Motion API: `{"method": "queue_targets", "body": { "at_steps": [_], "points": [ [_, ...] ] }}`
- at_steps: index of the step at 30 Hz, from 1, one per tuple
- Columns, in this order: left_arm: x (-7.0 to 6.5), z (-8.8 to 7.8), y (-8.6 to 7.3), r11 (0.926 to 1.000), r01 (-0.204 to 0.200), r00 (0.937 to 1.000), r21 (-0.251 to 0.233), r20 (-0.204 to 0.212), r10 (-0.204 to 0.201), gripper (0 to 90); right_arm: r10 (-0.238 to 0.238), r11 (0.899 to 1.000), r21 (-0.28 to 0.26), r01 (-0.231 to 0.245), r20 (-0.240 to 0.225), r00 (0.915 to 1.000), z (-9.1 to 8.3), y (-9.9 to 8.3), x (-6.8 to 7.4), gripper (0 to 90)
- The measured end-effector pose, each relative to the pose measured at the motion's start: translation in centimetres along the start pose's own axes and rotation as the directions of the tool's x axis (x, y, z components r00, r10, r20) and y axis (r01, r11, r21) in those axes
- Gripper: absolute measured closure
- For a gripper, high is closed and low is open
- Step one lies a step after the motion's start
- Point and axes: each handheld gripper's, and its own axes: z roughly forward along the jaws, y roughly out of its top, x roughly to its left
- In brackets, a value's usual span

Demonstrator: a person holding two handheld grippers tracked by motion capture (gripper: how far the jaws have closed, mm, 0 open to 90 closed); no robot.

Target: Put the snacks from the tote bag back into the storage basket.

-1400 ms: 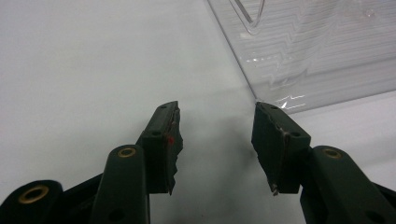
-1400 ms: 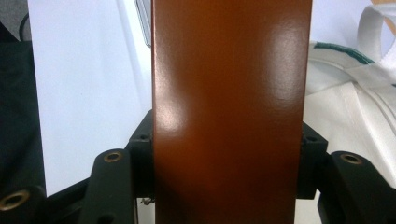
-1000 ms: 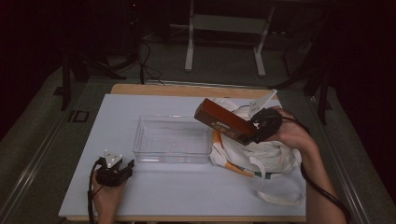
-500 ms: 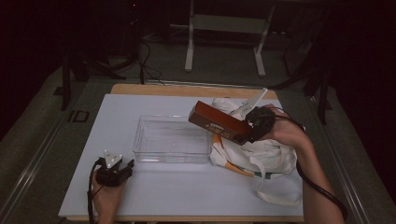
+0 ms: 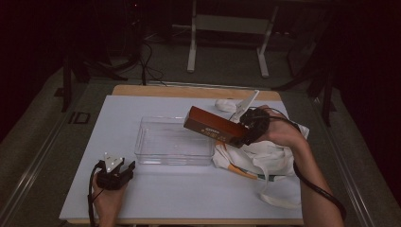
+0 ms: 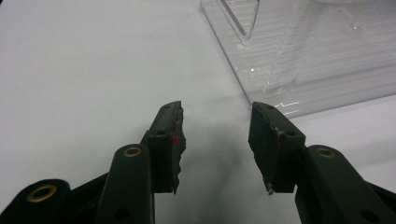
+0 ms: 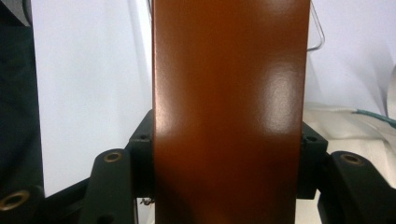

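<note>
The right gripper (image 5: 246,135) has its fingers (image 7: 140,158) closed on one end of a long brown box (image 5: 215,126), the pads pressing on its two sides, so the box juts out from the fingers toward the clear plastic tray (image 5: 174,142) and hangs tilted in the air, its far end over the tray's right edge. In the right gripper view the box (image 7: 229,107) rises straight up between the two black fingers, with the white counter (image 7: 88,84) beyond it on one side and a bit of the tray's rim past its far end. Below and behind these fingers lies a crumpled white cloth bag (image 5: 265,158) with orange and green trim, spread on the counter (image 5: 189,194). The left gripper (image 5: 124,169) rests low at the near left part of the counter, well apart from the box, its fingers (image 6: 170,135) spread open with nothing between them. In the left gripper view the tray (image 6: 317,56) lies just ahead of those fingers and a little to their right, its near corner close to one fingertip but not touching it.
</note>
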Motion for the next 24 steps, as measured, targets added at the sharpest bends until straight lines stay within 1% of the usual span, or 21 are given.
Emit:
{"method": "queue_targets", "body": {
  "at_steps": [2,4,5,6,12,13,14,19,24],
  "points": [
    [0.0,-0.1,0.0,0.9999,0.004,1.0000,-0.013,0.001,-0.004,55.4,-0.004,1.000,0.005,0.004,-0.007,1.0000,0.2,0.3,0.0,42.7],
    [0.0,-0.2,0.0,0.9996,-0.001,1.0000,-0.027,0.002,0.001,55.4,-0.003,1.000,0.011,0.003,-0.009,1.0000,0.3,0.5,0.0,42.7],
    [0.0,-0.2,0.0,0.9996,-0.001,1.0000,-0.027,0.002,0.001,55.4,-0.007,1.000,0.012,0.007,-0.011,0.9999,0.4,0.6,0.0,42.7],
    [-0.1,-0.4,0.0,0.9992,-0.001,1.0000,-0.040,0.004,0.001,55.5,-0.002,1.000,0.019,0.002,-0.012,0.9999,0.5,0.7,0.0,42.7],
    [-0.2,-0.7,0.1,0.9958,-0.001,0.9995,-0.091,0.032,0.004,55.5,-0.013,0.999,0.041,0.013,-0.012,0.9999,1.0,1.2,0.0,42.7],
    [-0.2,-0.7,0.1,0.9956,-0.005,0.9993,-0.094,0.035,0.008,55.5,-0.020,0.999,0.042,0.021,-0.013,0.9997,1.1,1.3,0.0,42.7],
    [-0.2,-0.7,0.1,0.9955,-0.009,0.9993,-0.095,0.036,0.012,55.5,-0.017,0.999,0.050,0.017,-0.013,0.9998,1.2,1.4,0.0,42.7],
    [-0.4,-0.7,0.1,0.9939,-0.032,0.9985,-0.105,0.042,0.037,55.2,-0.031,0.998,0.058,0.032,-0.015,0.9994,1.4,2.0,0.2,42.7],
    [-0.6,-0.7,0.1,0.9921,-0.045,0.9978,-0.117,0.043,0.051,54.4,-0.042,0.997,0.066,0.043,-0.018,0.9990,1.7,2.6,0.3,42.7]
  ]
}}
